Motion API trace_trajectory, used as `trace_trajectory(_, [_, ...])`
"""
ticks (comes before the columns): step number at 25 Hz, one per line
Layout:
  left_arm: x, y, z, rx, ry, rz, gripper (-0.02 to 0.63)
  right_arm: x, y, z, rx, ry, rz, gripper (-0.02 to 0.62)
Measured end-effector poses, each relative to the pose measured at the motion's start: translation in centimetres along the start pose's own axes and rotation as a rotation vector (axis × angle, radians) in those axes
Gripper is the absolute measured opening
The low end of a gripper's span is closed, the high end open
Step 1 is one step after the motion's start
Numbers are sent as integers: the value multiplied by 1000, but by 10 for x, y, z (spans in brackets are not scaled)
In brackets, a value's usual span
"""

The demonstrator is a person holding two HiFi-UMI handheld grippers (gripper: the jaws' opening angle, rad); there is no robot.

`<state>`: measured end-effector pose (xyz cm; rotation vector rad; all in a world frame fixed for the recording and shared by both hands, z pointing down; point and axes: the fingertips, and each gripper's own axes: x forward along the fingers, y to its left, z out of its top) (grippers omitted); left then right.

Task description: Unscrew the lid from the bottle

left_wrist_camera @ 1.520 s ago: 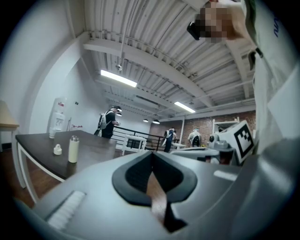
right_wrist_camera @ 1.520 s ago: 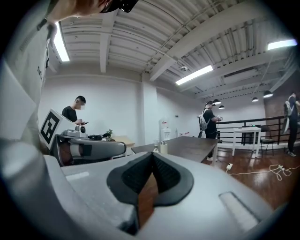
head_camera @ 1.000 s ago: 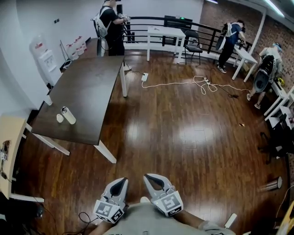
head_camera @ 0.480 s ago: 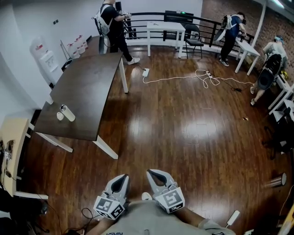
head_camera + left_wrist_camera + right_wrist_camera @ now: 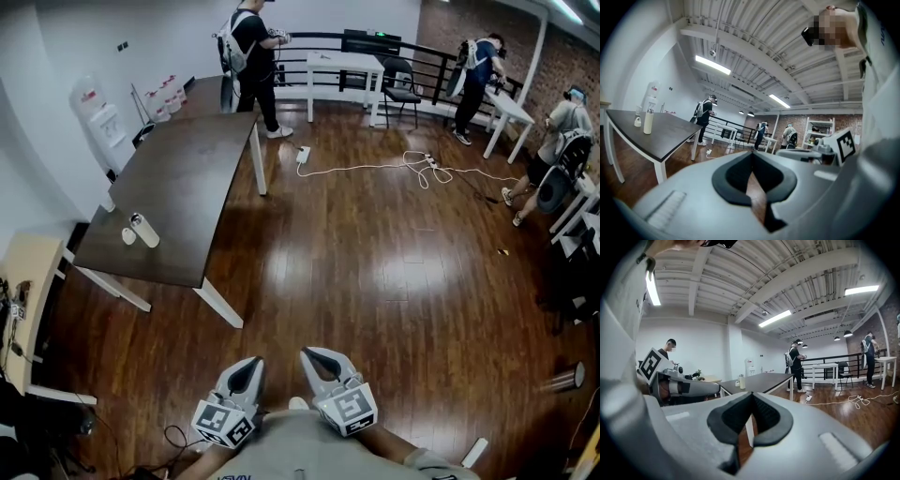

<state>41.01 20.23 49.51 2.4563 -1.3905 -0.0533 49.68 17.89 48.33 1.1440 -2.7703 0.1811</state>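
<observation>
Bottle (image 5: 143,232) upright on dark table (image 5: 187,178), near its front-left edge, 10 o'clock from grippers; contents not visible. Small white object (image 5: 128,236) just beside. Open wood floor (image 5: 375,281) between. Left gripper (image 5: 251,364), right gripper (image 5: 307,354): jaws pressed together, empty.

Right tool (image 5: 751,397) closed, empty, bottle (image 5: 742,381) seemingly upright on dark table (image 5: 764,379) beyond
</observation>
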Motion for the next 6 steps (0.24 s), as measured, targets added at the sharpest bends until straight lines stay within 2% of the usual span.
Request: trace_trajectory(6, [-10,4,1,2,-7,9,3,4,12,2,-4,2,19,-2])
